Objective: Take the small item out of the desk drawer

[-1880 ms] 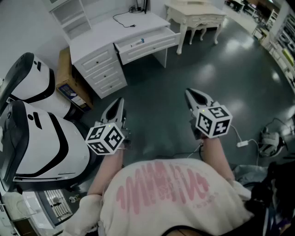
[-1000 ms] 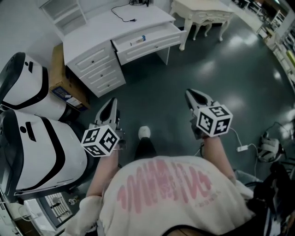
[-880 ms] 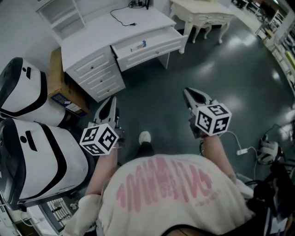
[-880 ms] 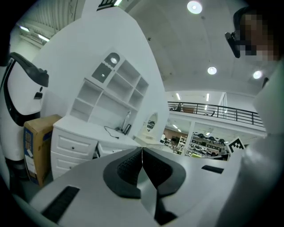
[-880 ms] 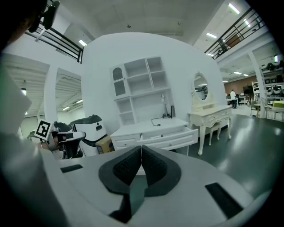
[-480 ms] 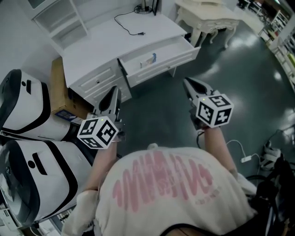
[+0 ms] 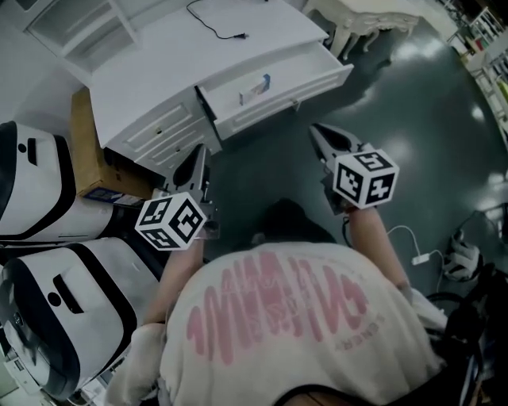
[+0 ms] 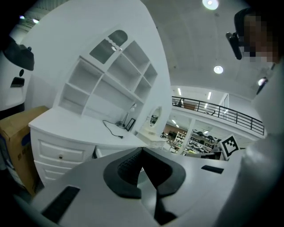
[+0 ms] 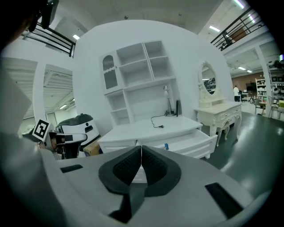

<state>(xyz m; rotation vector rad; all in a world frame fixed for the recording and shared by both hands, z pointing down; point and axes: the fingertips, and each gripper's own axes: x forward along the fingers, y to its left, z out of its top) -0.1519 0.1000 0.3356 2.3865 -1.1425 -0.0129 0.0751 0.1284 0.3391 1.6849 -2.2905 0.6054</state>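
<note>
The white desk (image 7: 171, 59) stands ahead with its wide drawer (image 7: 274, 83) pulled open. A small white item with a blue end (image 7: 255, 88) lies inside the drawer. My left gripper (image 7: 198, 152) is held short of the desk's small drawers, shut and empty. My right gripper (image 7: 314, 129) hovers just in front of the open drawer's front panel, also shut with nothing in it. In the right gripper view the shut gripper (image 9: 141, 149) points at the drawer (image 9: 191, 141), and the item (image 9: 166, 146) shows past it. The left gripper view has the shut gripper (image 8: 142, 149) facing the desk (image 8: 80, 128).
Two large white-and-black machines (image 7: 48, 190) crowd the left side. A cardboard box (image 7: 83, 143) stands beside the desk. A black cable (image 7: 216, 20) lies on the desktop under a shelf hutch (image 7: 71, 28). A cream ornate table (image 7: 373, 12) stands right of the desk; cables (image 7: 421, 258) lie on the floor.
The desk and open drawer have come closer and lower in the head view as the person walked up. Both grippers stayed shut, held out in front.
</note>
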